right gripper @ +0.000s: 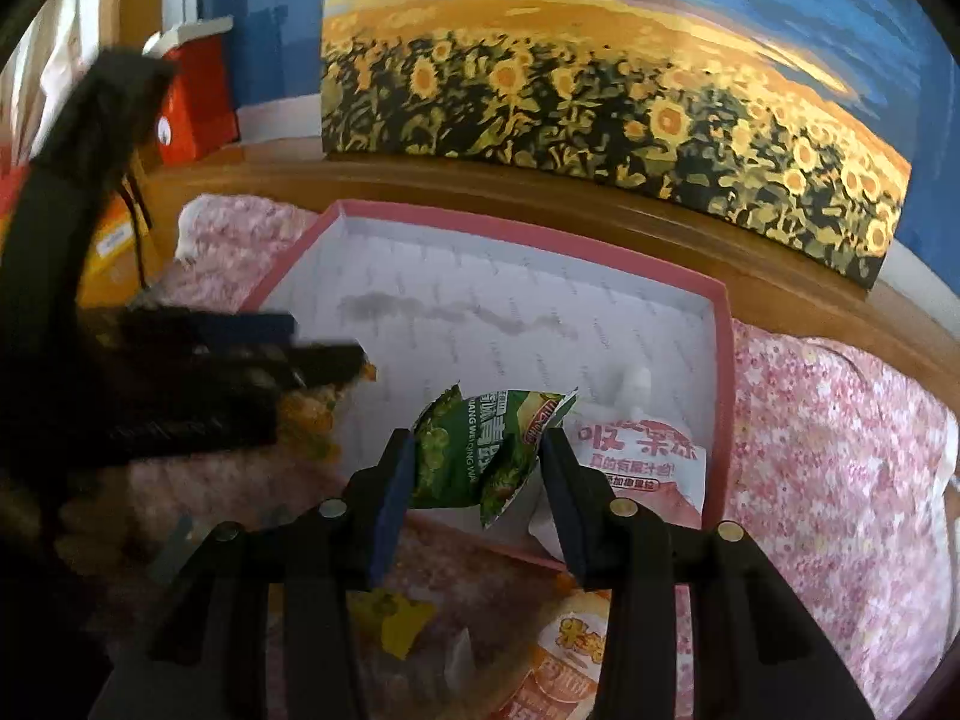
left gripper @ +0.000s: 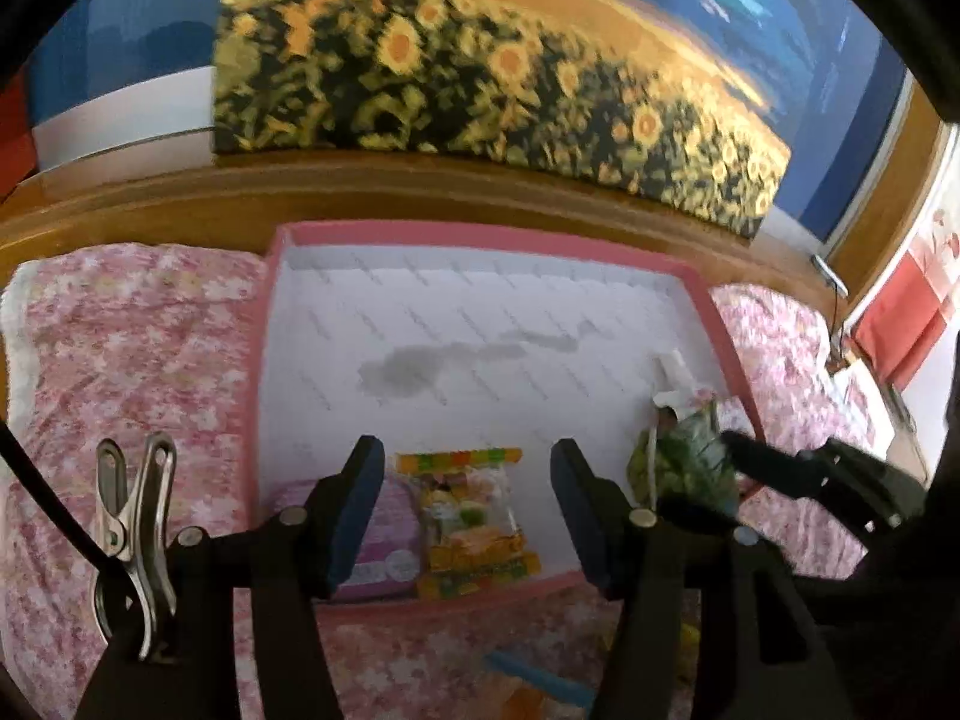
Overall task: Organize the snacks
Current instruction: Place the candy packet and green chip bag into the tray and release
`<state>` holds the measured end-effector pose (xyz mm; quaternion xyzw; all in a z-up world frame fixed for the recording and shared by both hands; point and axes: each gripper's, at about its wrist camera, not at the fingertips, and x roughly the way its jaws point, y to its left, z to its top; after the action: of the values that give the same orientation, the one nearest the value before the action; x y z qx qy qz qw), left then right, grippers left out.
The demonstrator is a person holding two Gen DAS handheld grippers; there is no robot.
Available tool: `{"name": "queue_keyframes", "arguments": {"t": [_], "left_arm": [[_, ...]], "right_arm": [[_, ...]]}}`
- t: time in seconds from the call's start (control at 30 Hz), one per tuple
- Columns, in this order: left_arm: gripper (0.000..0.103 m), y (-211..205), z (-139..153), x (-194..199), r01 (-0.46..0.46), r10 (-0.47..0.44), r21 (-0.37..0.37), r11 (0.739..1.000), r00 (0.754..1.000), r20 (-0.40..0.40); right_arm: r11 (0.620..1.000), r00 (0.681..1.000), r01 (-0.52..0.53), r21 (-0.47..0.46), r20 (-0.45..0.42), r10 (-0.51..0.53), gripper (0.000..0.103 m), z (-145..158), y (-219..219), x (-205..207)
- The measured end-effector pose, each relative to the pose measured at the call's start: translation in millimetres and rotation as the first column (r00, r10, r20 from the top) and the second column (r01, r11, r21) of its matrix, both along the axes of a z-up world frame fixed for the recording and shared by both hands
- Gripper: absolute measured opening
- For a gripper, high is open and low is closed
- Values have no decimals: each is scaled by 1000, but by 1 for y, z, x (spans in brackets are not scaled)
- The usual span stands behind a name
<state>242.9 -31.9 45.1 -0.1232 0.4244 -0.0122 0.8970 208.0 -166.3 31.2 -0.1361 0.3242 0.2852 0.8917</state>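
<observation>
A pink-rimmed box (left gripper: 264, 312) with a white floor lies on a pink floral cloth. In the left wrist view my left gripper (left gripper: 468, 510) is open above the box's near edge, over a clear yellow candy pack (left gripper: 474, 510) and a pink-purple pack (left gripper: 384, 540) lying inside. In the right wrist view my right gripper (right gripper: 480, 480) is shut on a crumpled green snack bag (right gripper: 480, 450), held over the box's near right corner (right gripper: 720, 360). A white-and-red jelly pouch (right gripper: 636, 456) lies in that corner. The green bag and right gripper also show in the left wrist view (left gripper: 690, 456).
A sunflower painting (right gripper: 600, 90) leans on a wooden ledge behind the box. Loose snacks lie on the cloth in front: an orange pouch (right gripper: 564, 660), a yellow pack (right gripper: 390, 618), a blue item (left gripper: 540, 678). A red box (right gripper: 198, 96) stands at the far left.
</observation>
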Motion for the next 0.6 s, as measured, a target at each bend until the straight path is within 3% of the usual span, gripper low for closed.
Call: {"name": "queue_keyframes", "arguments": {"t": [0.33,0.6], "left_arm": [[61,5,-7,0,2,0,34,999,999,-38],[61,6,-10,0,4,-3,27,1000,999,-39]], "right_arm": [[993,997,-17,-120,75,27,45,-9,10,-2],[998,995,9,-60,99,-3,50,3,-2,-5]]}}
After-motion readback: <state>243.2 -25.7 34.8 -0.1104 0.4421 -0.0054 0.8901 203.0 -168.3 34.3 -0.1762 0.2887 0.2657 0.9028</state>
